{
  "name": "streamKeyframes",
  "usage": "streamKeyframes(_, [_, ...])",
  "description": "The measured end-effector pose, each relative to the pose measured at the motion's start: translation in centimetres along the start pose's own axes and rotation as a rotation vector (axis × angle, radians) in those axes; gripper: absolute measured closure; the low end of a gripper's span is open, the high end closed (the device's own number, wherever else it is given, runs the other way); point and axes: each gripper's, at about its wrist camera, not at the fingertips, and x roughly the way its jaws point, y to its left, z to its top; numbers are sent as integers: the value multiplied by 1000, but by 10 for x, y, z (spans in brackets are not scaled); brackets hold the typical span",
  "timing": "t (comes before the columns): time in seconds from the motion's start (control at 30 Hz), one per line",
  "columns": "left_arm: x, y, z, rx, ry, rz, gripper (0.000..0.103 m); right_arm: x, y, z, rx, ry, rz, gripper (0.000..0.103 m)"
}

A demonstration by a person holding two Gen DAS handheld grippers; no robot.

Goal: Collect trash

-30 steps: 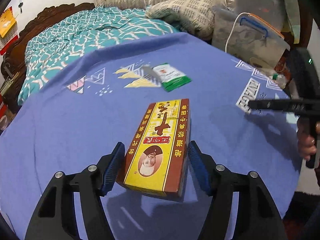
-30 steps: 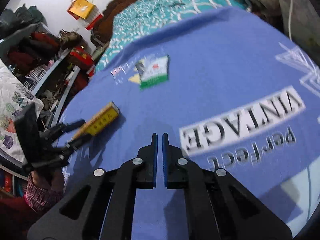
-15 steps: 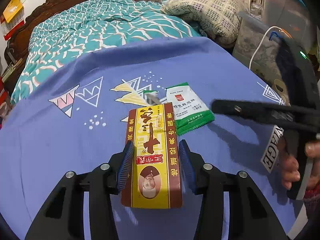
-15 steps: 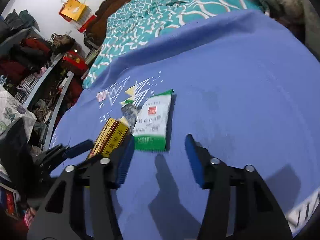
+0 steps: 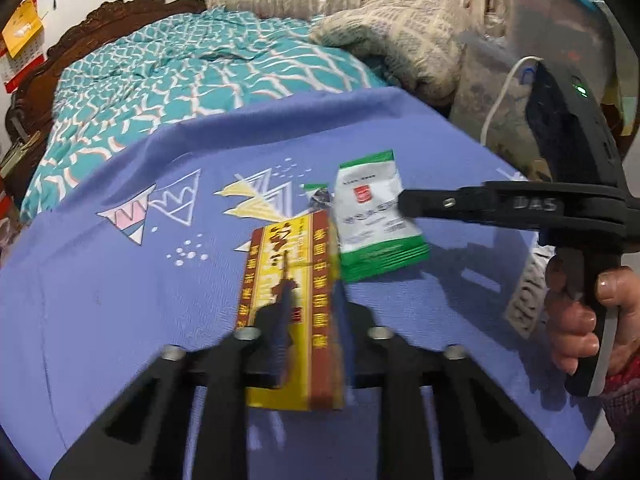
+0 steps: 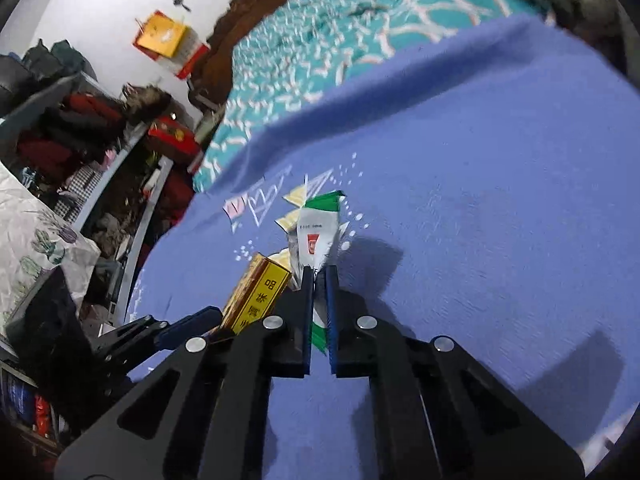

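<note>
A yellow and red carton (image 5: pixel 292 280) lies on the purple cloth (image 5: pixel 120 300), tipped onto its long edge. My left gripper (image 5: pixel 312 312) is shut on it, the pads pressing its sides near the close end. Just right of it is a white and green sachet (image 5: pixel 372 216). My right gripper (image 5: pixel 400 204) reaches in from the right and is shut on the sachet's edge. In the right wrist view the sachet (image 6: pixel 314 236) stands up, pinched between the fingers of the right gripper (image 6: pixel 319 276), with the carton (image 6: pixel 260 292) to the left. A small crumpled silver wrapper (image 5: pixel 320 196) lies behind the carton.
A teal patterned bedspread (image 5: pixel 180 80) and a grey pillow (image 5: pixel 400 28) lie beyond the cloth. A clear storage bin (image 5: pixel 552 20) with a white cable (image 5: pixel 500 96) stands at the right. A person's hand (image 5: pixel 580 320) holds the right gripper's handle. Cluttered shelves (image 6: pixel 80 140) stand at the left.
The left jaws closed onto the carton, which tipped onto its edge. The right gripper opened, swung left to the sachet, and closed on it, lifting its edge.
</note>
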Motion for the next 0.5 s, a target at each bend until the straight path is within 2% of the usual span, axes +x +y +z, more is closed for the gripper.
streamKeyframes(0.03, [-1, -4, -1, 0, 6, -24, 102, -12, -1, -2, -4, -17, -7, 96])
streamKeyframes(0.17, [-1, -21, -8, 23, 13, -37, 102, -66, -17, -14, 5, -79, -42, 96])
streamKeyframes(0.23, [-4, -25, -12, 28, 6, -30, 101, -86, -23, -23, 11, -93, -50, 96])
streamKeyframes(0.27, [-4, -25, -14, 26, 6, -2, 95, -94, -26, -29, 11, -96, -57, 96])
streamKeyframes(0.3, [-3, -24, -15, 20, 10, 24, 60, -99, -29, -34, 12, -96, -62, 96])
streamKeyframes(0.33, [-4, -21, -15, 7, 6, 64, 14, -103, -32, -40, 16, -95, -67, 96])
streamKeyframes(0.37, [-7, -16, -16, -6, -28, 106, 7, -106, -35, -44, 20, -97, -73, 96])
streamKeyframes(0.4, [-11, -12, -15, -6, -55, 126, 8, -108, -38, -49, 23, -99, -80, 96])
streamKeyframes(0.5, [-3, -5, -7, -4, -13, 126, 8, -107, -48, -60, 51, -93, -78, 96])
